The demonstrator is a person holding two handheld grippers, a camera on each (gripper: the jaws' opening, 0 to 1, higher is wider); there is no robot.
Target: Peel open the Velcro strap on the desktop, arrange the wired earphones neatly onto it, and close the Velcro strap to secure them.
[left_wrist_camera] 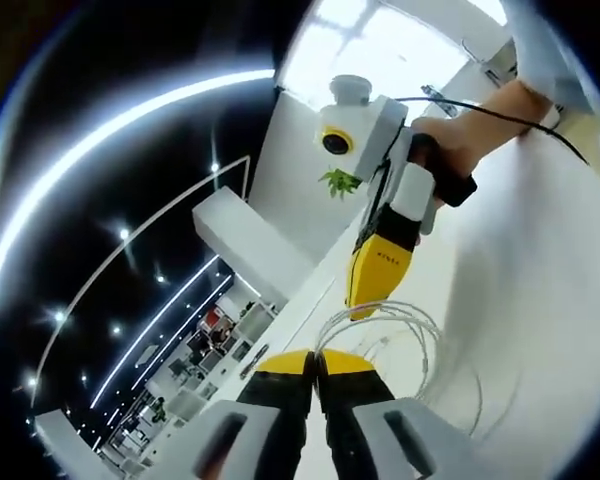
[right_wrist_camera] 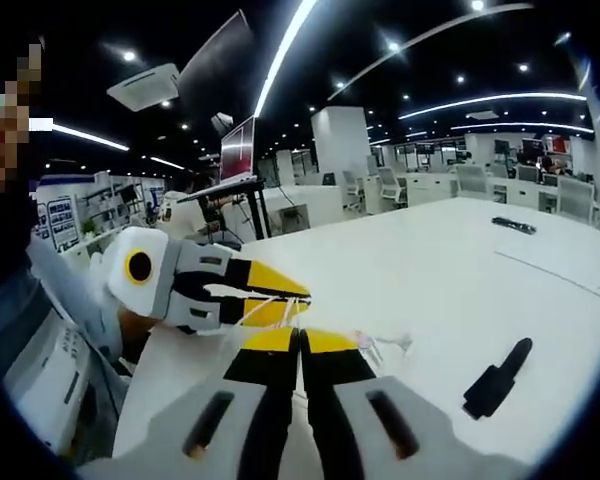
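One set of wired earphones (left_wrist_camera: pixel 395 335) lay on the white desk (left_wrist_camera: pixel 540 320) as loose white loops, just ahead of your left claw (left_wrist_camera: pixel 316 358) and right under the tip of your right claw (left_wrist_camera: pixel 363 305). In the right gripper view the same cable (right_wrist_camera: pixel 380 347) showed as thin strands between the two claws' yellow tips. One Velcro strap (right_wrist_camera: pixel 497 379), black and flat, lay on the desk to the right of your right claw (right_wrist_camera: pixel 301 338), well apart from the cable; its long axis ran from near you up and away to the right, the rounded narrow end farthest.

Your left claw (right_wrist_camera: pixel 270 295) had its jaws pressed together with white strands running between them, so it seemed to pinch the cable. Your right claw's jaws were also together; I cannot tell whether they gripped any cable.

A small dark object (right_wrist_camera: pixel 513 225) lay far across the desk. A monitor (right_wrist_camera: pixel 238 150) stood beyond it.
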